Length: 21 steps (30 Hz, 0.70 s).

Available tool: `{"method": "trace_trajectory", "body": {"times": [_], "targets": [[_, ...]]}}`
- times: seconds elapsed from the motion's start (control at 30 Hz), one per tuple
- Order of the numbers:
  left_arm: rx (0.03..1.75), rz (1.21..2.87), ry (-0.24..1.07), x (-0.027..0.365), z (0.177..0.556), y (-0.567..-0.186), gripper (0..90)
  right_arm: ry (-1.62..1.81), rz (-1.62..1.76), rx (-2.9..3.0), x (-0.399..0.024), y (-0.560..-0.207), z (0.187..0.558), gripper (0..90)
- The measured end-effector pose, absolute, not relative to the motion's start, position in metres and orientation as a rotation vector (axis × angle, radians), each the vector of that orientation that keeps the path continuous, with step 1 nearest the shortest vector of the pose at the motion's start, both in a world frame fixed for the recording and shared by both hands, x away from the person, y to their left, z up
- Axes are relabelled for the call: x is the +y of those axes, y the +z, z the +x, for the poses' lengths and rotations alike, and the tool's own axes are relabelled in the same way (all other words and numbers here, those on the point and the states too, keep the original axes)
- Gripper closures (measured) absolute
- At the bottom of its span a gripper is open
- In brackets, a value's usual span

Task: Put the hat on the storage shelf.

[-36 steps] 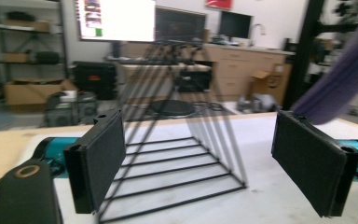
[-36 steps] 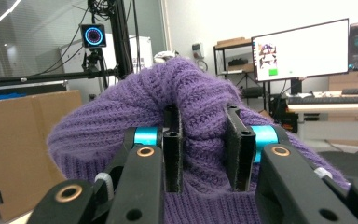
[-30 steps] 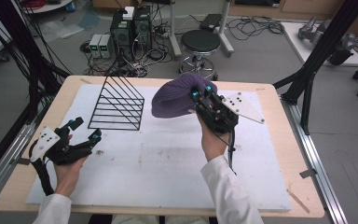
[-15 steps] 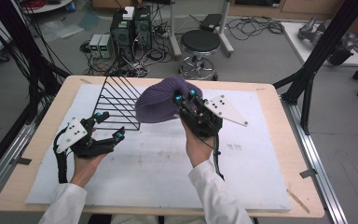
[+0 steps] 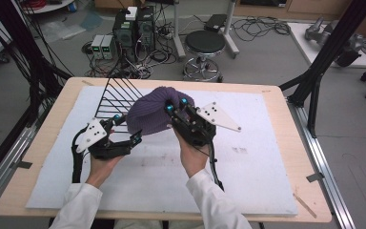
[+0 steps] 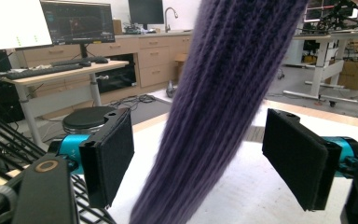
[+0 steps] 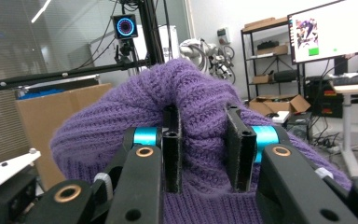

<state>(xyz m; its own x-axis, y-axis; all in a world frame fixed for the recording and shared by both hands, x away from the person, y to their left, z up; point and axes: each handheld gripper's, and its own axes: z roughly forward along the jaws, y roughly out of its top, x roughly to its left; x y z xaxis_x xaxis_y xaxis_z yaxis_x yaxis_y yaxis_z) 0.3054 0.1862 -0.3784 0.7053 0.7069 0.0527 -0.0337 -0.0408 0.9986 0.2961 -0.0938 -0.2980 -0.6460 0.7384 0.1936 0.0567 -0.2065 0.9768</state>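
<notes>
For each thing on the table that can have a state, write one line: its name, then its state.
Purple knitted hat: lifted off the table, bunched, pinched.
Right tool: shut on the hat.
Left tool: open, hat hanging between its pads, untouched.
Black wire rack: upright on the white mat.

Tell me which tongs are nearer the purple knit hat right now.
Right. The right tongs are shut on the purple knit hat, pinching a fold. The left tongs are open around its hanging edge, pads apart from it.

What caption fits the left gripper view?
Purple knit hat hangs between the open left gripper pads, touching neither, above the white mat.
</notes>
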Motion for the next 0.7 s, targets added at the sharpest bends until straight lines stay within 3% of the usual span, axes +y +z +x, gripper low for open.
{"method": "trace_trajectory", "body": {"times": [0.1,0.13,0.2,0.23,0.7], "targets": [[0.566,1.498,0.647,0.183,0.305,-0.378,30.2,1.901,0.933,1.586,-0.092,-0.299,0.296,72.3],[0.555,1.491,0.648,0.183,0.304,-0.378,47.4,1.901,0.933,1.587,-0.092,-0.3,0.295,72.3],[0.525,1.475,0.657,0.182,0.302,-0.377,71.4,1.904,0.931,1.578,-0.093,-0.3,0.294,72.3],[0.507,1.465,0.652,0.182,0.302,-0.376,78.1,1.906,0.931,1.568,-0.094,-0.3,0.294,72.3],[0.461,1.48,0.606,0.221,0.327,-0.337,82.7,1.885,0.925,1.506,-0.09,-0.29,0.303,72.1]]}}
